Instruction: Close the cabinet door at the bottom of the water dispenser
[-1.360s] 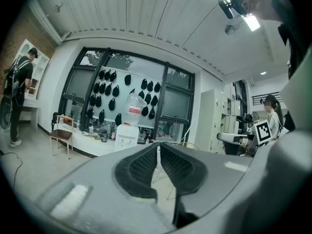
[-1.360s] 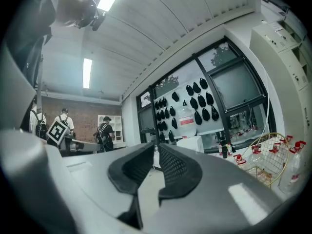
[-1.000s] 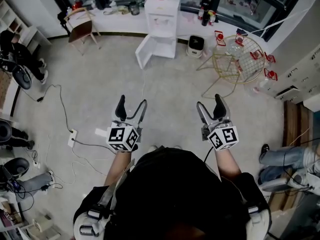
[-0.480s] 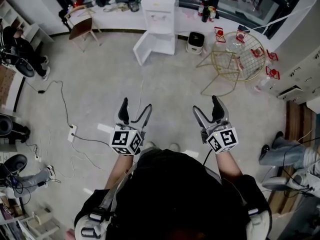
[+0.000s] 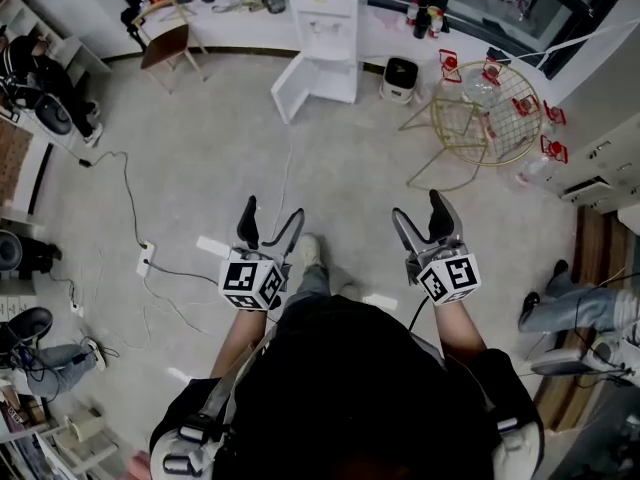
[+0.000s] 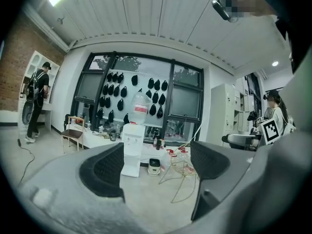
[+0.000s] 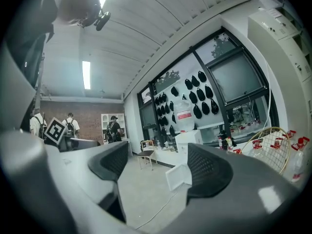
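grey floor (image 5: pixel 200 148) with a trailing cable (image 5: pixel 125 193). water dispenser (image 5: pixel 328 23) stands at the window surface (image 5: pixel 230 33), which is cluttered, perhaps with bottles. its cabinet door (image 5: pixel 297 86) hangs open. left gripper (image 5: pixel 272 210) and right gripper (image 5: pixel 418 206) have just been opening; both are wide and empty.

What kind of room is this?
Probably an office or lab workroom: a water dispenser stands by big windows, a power strip lies on the floor, and white lockers line one wall.

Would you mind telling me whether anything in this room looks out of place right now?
Yes: the door at the bottom of the water dispenser stands swung wide open, jutting out over the floor to the dispenser's left in the head view. Nothing else stands out.
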Demonstrator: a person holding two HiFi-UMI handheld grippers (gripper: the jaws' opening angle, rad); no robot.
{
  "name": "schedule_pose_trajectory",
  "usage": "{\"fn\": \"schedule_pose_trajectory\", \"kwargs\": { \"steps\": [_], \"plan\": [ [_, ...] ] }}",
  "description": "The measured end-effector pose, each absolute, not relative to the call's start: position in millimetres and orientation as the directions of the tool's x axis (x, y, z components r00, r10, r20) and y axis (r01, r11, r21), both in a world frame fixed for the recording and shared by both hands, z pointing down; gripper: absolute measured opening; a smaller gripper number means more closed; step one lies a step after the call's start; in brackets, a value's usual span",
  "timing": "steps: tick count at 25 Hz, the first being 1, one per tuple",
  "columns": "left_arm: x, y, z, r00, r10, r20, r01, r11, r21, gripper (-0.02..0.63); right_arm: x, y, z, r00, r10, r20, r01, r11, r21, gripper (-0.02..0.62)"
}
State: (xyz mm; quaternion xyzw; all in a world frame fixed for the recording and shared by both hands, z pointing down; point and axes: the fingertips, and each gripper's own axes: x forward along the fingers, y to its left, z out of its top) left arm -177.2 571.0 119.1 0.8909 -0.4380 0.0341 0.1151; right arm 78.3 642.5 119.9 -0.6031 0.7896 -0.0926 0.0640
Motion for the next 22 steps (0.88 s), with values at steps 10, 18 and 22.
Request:
{"fn": "schedule_pose_trajectory", "kwargs": {
  "steps": [10,18,22],
  "plan": [
    [-169.4,463.0,110.5,0.665,-0.739,0.109,-0.745,-0.644,0.176,0.428,74.9,552.4,111.5,-0.236,-0.972,0.005,-0.955,0.231,-0.186,0.376],
    [-184.8,382.8,111.2,0.673,-0.729,0.125,-0.737,-0.649,0.190,0.428,58.4,473.4,101.5,-0.241,-0.970,-0.002,-0.952,0.237,-0.193,0.365],
    [-193.9,350.2,117.8,0.679,-0.719,0.145,-0.732,-0.649,0.207,0.428,49.5,439.2,107.9,-0.247,-0.969,0.019,-0.948,0.238,-0.211,0.360]
  ]
}}
